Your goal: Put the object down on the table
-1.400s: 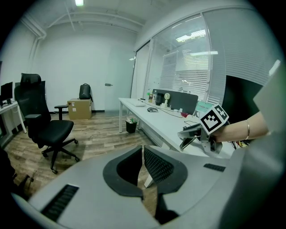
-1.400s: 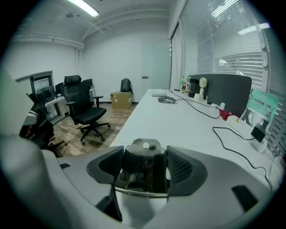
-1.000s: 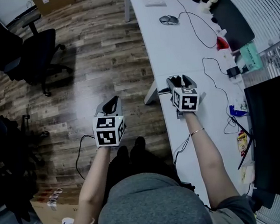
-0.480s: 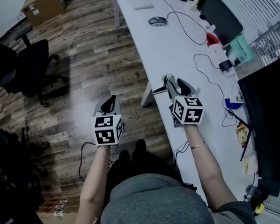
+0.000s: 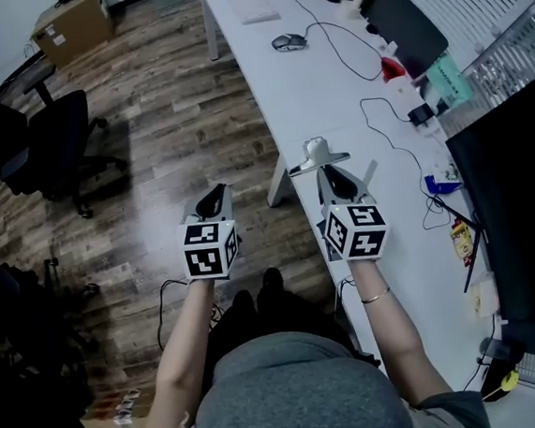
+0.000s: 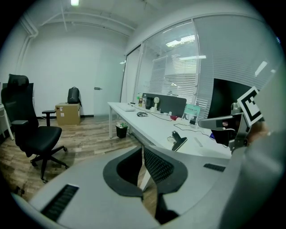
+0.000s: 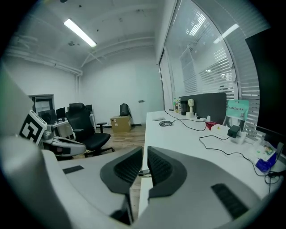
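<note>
The white table (image 5: 331, 89) runs along the right of the head view, beside a wood-plank floor (image 5: 165, 124). A dark monitor (image 5: 512, 213) stands at the table's far right edge. A black office chair (image 5: 62, 134) stands on the floor, well apart from the table.

Left gripper (image 5: 211, 197): held over the floor, beside the table. Its jaws are together at the tips, with nothing between them.

Right gripper (image 5: 327, 169): held over the table's near edge. Its jaws have just been closing. They now stand at a narrow gap, with nothing between the pads (image 7: 163, 167).

The task's thing, a grey and black clip (image 5: 316, 154), lies on the table near the table's edge, just ahead of the right gripper's tips. In the left gripper view the clip (image 6: 178, 142) rests alone on the surface, clear of both grippers.

A computer mouse (image 5: 289, 42) with its cable lies farther along the table.
</note>
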